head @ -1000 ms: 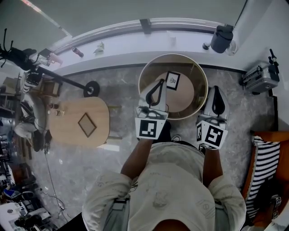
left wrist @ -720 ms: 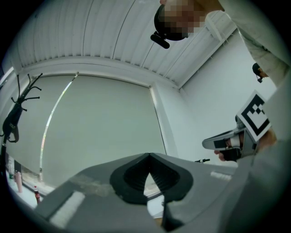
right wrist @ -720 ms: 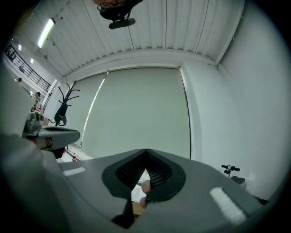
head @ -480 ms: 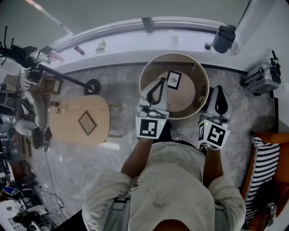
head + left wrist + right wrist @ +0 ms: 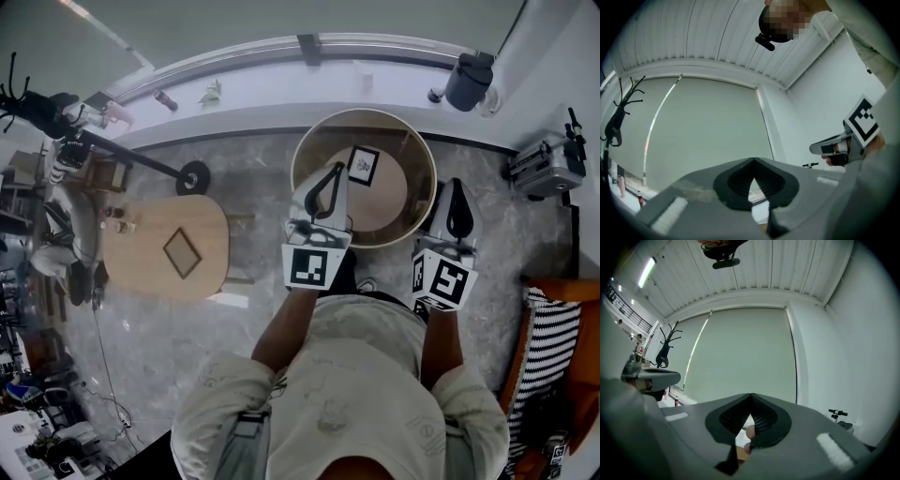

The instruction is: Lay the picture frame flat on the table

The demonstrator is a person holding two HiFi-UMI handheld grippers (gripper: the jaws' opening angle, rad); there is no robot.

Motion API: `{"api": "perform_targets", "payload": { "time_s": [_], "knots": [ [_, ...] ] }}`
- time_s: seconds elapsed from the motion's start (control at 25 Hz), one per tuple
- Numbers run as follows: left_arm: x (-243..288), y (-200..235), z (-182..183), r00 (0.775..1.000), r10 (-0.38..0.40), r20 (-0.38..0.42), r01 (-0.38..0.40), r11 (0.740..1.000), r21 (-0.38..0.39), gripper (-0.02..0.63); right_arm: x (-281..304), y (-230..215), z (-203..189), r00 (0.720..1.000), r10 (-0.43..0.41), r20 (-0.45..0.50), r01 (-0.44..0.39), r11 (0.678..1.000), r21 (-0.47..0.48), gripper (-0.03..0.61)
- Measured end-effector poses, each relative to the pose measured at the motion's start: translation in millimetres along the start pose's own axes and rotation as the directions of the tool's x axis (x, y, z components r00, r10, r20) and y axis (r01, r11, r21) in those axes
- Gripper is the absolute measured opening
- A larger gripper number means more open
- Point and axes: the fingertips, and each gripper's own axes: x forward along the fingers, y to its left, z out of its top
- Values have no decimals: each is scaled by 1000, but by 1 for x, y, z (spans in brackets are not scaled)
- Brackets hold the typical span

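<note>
A small black-framed picture frame [image 5: 363, 166] stands on the round table [image 5: 364, 113] ahead of me in the head view; its exact lean is unclear from above. My left gripper [image 5: 335, 172] hovers over the table's near left part, just left of the frame, jaws shut with nothing between them. My right gripper [image 5: 456, 188] is held off the table's right edge, also shut and empty. Both gripper views look upward at a blind and ceiling. In them the left gripper [image 5: 753, 161] and right gripper [image 5: 751, 396] show tips meeting; the frame is not seen there.
An oval wooden side table [image 5: 169, 248] stands to the left, with a black stand [image 5: 131, 159] beyond it. A dark cylinder [image 5: 464, 80] sits on the curved window ledge. A grey case [image 5: 548, 169] and a striped cushion [image 5: 548, 337] are at the right.
Almost nothing differs. The right gripper has drifted slightly to the right; the left gripper and the frame stay where they were.
</note>
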Motion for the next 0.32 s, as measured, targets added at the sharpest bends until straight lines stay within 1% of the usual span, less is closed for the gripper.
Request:
{"api": "perform_targets", "payload": {
  "time_s": [0.32],
  "knots": [
    [1, 4, 0, 1000, 4, 4, -4, 1000, -9, 3, 4, 5, -1, 1000, 7, 3, -7, 1000, 1, 2]
  ]
}}
